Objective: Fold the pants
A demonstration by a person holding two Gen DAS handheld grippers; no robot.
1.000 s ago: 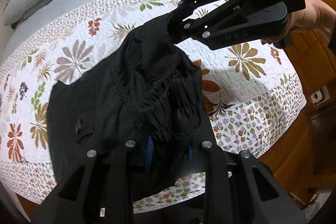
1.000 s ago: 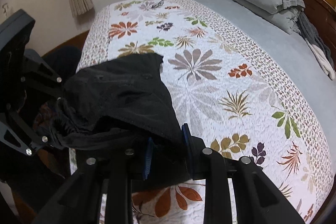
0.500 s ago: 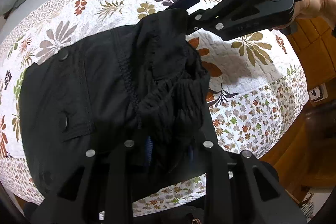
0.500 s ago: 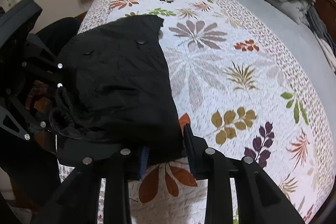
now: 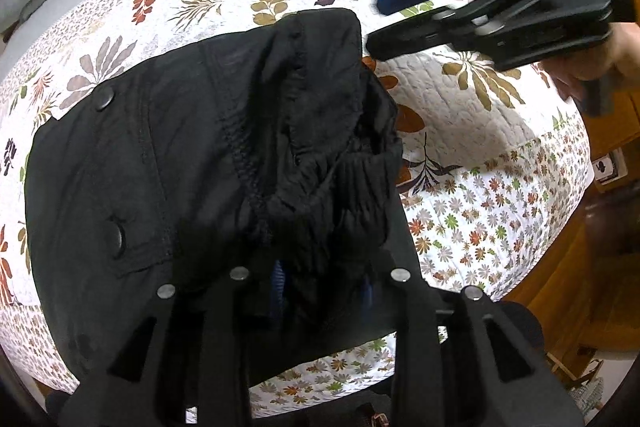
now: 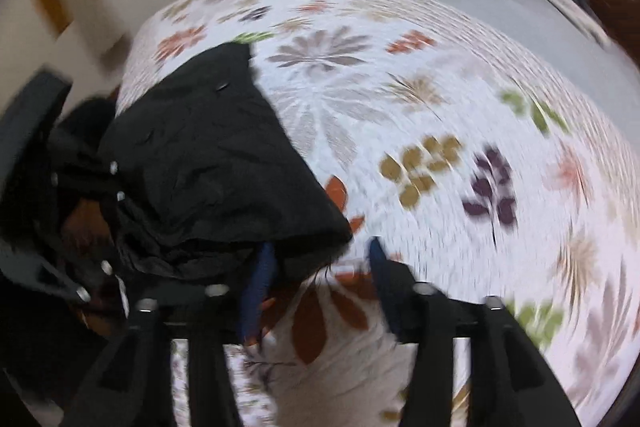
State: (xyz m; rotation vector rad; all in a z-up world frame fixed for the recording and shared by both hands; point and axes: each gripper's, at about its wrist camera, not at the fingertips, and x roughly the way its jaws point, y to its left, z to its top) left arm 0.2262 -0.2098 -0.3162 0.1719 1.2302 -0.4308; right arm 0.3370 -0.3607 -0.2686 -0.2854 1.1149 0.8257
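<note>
Pants (image 5: 192, 155) lie bunched on the quilt (image 5: 460, 99), near the corner of the bed, and we judge the fold to be well along: the black cloth sits in a compact stack of layers, not spread at full length. What we cannot tell is how many folds are in it, or whether the legs are tucked under, since the bulk hides them.

Our left gripper (image 5: 322, 283) is at the near edge, with the gathered elastic waistband between its blue pads. Its jaws are narrow and opening; the cloth fills the gap and seems still pinched. Our right gripper (image 6: 316, 275) has its jaws spreading wide. In its own blurred view the far corner of the pants lies just beside the left pad, with bare quilt in the gap, so it holds nothing. In the left view it is clear of the cloth, just off the top corner.

The stack looks uneven. The waistband puckers into a raised ridge, the top corner stands up a little, and two snaps show on the flat panel. We judge that releasing and smoothing remain, perhaps one more fold.
</note>
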